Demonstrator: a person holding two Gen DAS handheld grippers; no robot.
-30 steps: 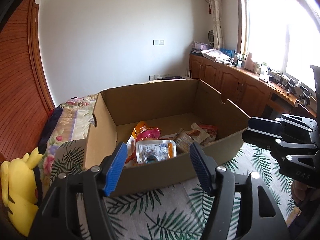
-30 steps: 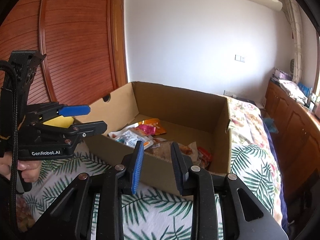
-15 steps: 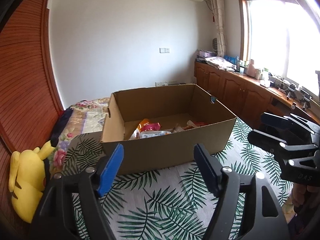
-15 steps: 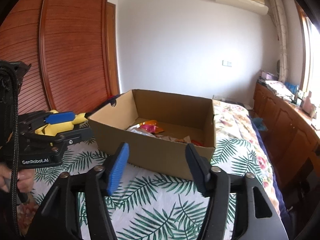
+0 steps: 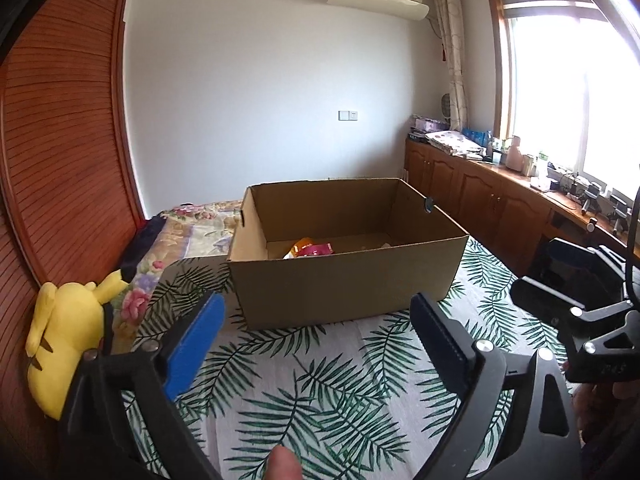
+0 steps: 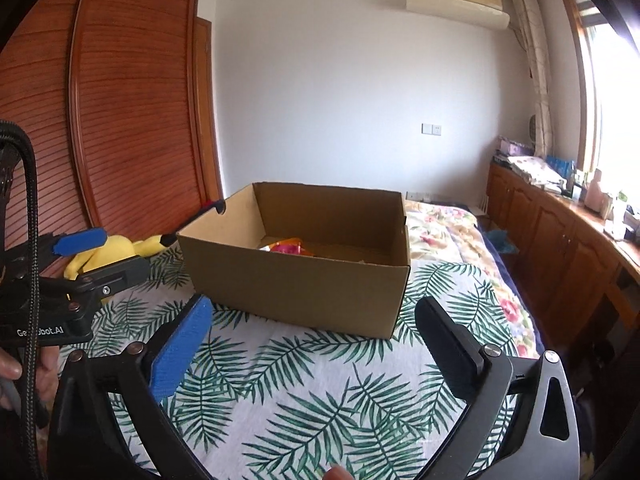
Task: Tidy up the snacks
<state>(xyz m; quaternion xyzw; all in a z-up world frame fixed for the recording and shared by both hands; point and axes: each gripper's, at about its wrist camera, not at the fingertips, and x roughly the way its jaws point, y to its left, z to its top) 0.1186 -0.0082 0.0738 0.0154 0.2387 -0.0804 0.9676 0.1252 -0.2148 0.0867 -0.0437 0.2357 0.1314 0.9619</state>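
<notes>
- Both grippers are pulling back from the cardboard box [image 5: 344,280]: a second ago they were hanging right over its rim, and now a wide stretch of leaf-print bedspread [image 5: 320,392] is lying between them and the box.
- The left gripper [image 5: 316,332] is holding its jaws wide and empty, much as a second ago.
- The right gripper [image 6: 312,336] is showing the bigger change: its jaws were narrow over the box a second ago and are now standing wide, gripping nothing.
- The snacks [image 5: 308,249] are sitting inside the box on its floor; only an orange and pink packet is peeking over the near wall, the rest being hidden at this angle.
- No loose snack is showing on the bedspread, so the packing is probably finishing or already done.
- A yellow plush toy [image 5: 64,332] is lying at the bed's left edge, well apart from the box.
</notes>
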